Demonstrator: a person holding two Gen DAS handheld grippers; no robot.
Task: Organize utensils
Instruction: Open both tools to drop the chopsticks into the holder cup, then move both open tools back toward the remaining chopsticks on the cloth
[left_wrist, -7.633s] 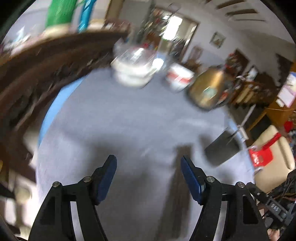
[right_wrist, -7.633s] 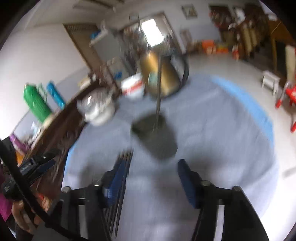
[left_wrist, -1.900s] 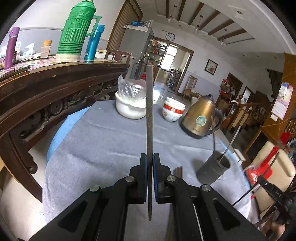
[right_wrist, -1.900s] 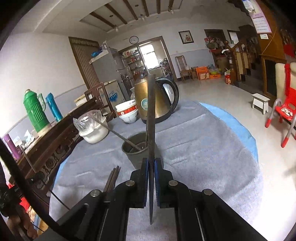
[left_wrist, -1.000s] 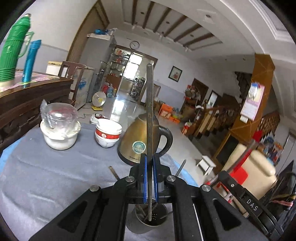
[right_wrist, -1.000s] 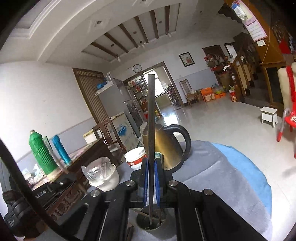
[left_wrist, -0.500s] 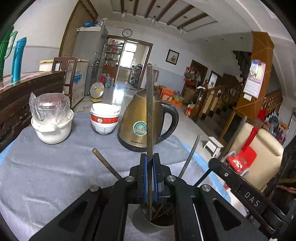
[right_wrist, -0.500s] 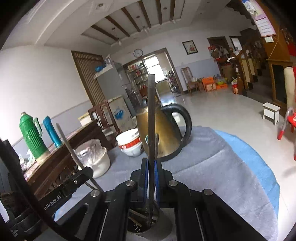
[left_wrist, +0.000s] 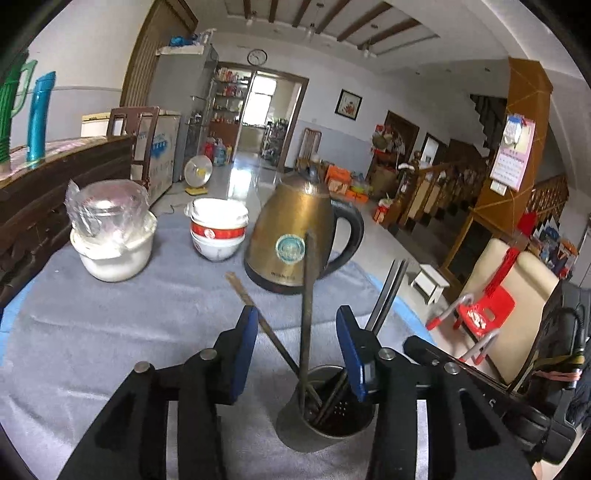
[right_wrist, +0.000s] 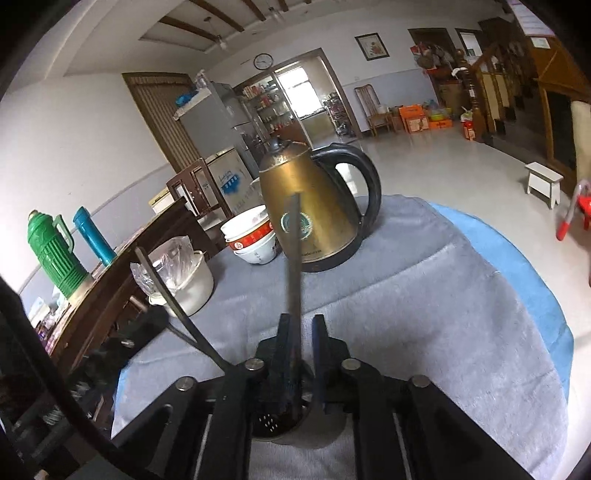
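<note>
Now both claws are opening above the perforated grey metal cup (left_wrist: 325, 417), the left claw (left_wrist: 295, 354) spread around an upright dark chopstick (left_wrist: 306, 302), the right claw (right_wrist: 300, 354) loosening beside another upright chopstick (right_wrist: 293, 258).

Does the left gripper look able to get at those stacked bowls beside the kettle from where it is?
Probably yes. The left gripper is opening over the utensil cup, and bare grey cloth lies between it and the stacked bowls; only a leaning chopstick crosses nearby.
</note>
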